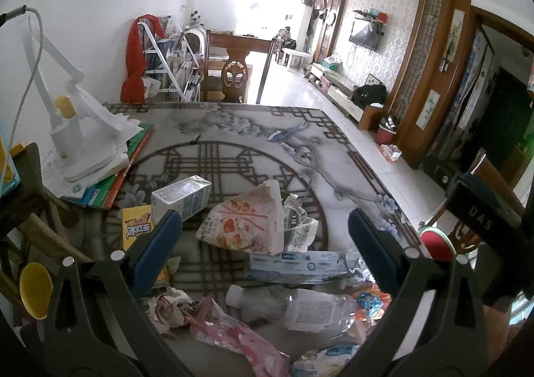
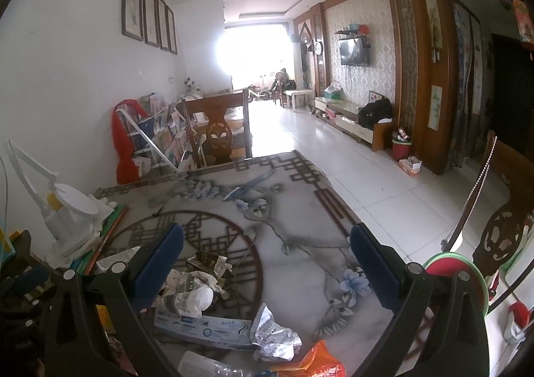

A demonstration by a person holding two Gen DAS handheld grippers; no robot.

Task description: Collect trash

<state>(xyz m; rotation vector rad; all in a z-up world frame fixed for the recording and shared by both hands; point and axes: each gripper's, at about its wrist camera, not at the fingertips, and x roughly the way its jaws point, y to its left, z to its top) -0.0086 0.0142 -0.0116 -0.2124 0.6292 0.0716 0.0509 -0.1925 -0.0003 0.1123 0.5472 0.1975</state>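
Observation:
Trash lies on a patterned table [image 1: 233, 130]. In the left wrist view my left gripper [image 1: 265, 227] is open above a strawberry-print paper cup [image 1: 243, 223], with a silver carton [image 1: 182, 195], a yellow drink box [image 1: 135, 225], a blue toothpaste box [image 1: 297, 265], a crushed clear bottle [image 1: 293, 307] and a pink wrapper [image 1: 233, 337] around it. In the right wrist view my right gripper [image 2: 267, 243] is open above the table [image 2: 293, 263], over crumpled paper [image 2: 273, 335], the toothpaste box [image 2: 203, 327], a crushed cup [image 2: 190, 298] and an orange wrapper [image 2: 317, 362].
A white desk lamp [image 1: 71, 140] stands on books and papers [image 1: 110, 173] at the table's left. A wooden chair [image 1: 233, 76] is at the far end. A red-and-green round thing [image 2: 454, 273] and another chair [image 2: 500, 237] are at the right edge.

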